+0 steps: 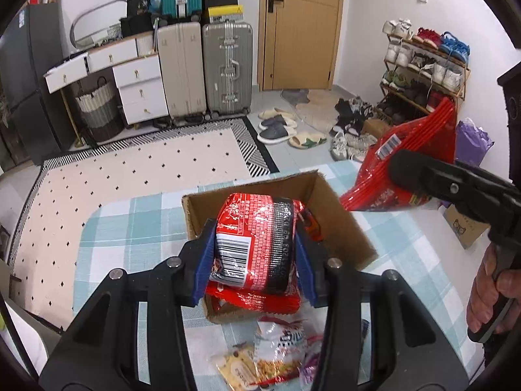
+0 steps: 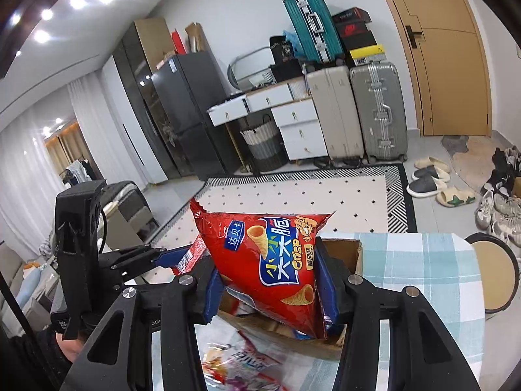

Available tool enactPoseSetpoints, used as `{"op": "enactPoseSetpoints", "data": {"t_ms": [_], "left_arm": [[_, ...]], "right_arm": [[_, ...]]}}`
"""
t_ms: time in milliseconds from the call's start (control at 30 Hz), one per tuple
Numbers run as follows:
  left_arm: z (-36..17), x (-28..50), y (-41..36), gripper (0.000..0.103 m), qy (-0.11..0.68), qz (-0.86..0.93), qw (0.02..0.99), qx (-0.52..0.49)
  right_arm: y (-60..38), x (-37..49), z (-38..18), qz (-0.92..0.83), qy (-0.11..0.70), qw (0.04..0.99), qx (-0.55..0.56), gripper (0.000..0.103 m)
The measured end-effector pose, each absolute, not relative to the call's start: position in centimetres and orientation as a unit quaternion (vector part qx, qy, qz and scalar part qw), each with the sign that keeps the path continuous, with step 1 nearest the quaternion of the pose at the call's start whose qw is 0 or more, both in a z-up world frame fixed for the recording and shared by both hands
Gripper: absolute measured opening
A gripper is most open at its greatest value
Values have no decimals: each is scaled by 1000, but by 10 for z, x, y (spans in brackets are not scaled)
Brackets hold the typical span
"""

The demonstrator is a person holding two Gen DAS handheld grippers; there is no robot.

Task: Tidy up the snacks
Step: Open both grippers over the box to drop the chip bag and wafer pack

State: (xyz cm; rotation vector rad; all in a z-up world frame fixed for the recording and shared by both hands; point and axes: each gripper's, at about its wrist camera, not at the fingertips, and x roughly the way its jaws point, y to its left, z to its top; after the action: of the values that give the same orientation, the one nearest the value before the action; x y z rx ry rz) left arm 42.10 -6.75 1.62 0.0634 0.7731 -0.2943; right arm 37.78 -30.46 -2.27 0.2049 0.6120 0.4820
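We are at a table under a blue-and-white checked cloth [image 1: 136,228] in a lived-in room. Nearest us on the cloth lie loose snack packets [image 1: 270,355], white and yellow ones, just short of an open cardboard box [image 1: 335,218]. Our left gripper [image 1: 255,260] has its blue pads clamped on either side of a red noodle packet [image 1: 257,241], barcode facing us, held right over the box, with another red wrapper showing beneath it. Our right gripper [image 2: 270,280] is pinched on a red bag of cone crisps [image 2: 270,260], gripped near its lower end with the top corner sticking up; it hangs above the near edge of the same box, and from the left view it sits off to the right of the box. A hand [image 1: 488,296] wraps the right handle. Beyond the table we see a dotted rug [image 1: 130,169], slippers [image 1: 276,127], a shoe rack [image 1: 423,71], suitcases [image 1: 228,68], white drawers [image 1: 136,81], a dark fridge [image 2: 192,104] and a wooden door [image 1: 302,26]
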Motion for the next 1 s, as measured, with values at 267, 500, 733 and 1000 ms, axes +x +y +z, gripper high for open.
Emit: {"op": "enactPoseSetpoints", "data": {"t_ms": [267, 500, 733, 1000], "left_arm": [[-45, 476, -64, 42, 421, -143, 896, 15], [-74, 500, -69, 42, 425, -148, 893, 16], [-77, 502, -71, 54, 420, -144, 896, 27], [-62, 481, -51, 63, 401, -138, 906, 6]], "right_arm": [[-305, 422, -70, 218, 334, 913, 87, 49], [-300, 446, -102, 218, 357, 905, 79, 50], [-293, 449, -107, 210, 349, 911, 62, 71], [-302, 427, -93, 218, 332, 914, 79, 75]]}}
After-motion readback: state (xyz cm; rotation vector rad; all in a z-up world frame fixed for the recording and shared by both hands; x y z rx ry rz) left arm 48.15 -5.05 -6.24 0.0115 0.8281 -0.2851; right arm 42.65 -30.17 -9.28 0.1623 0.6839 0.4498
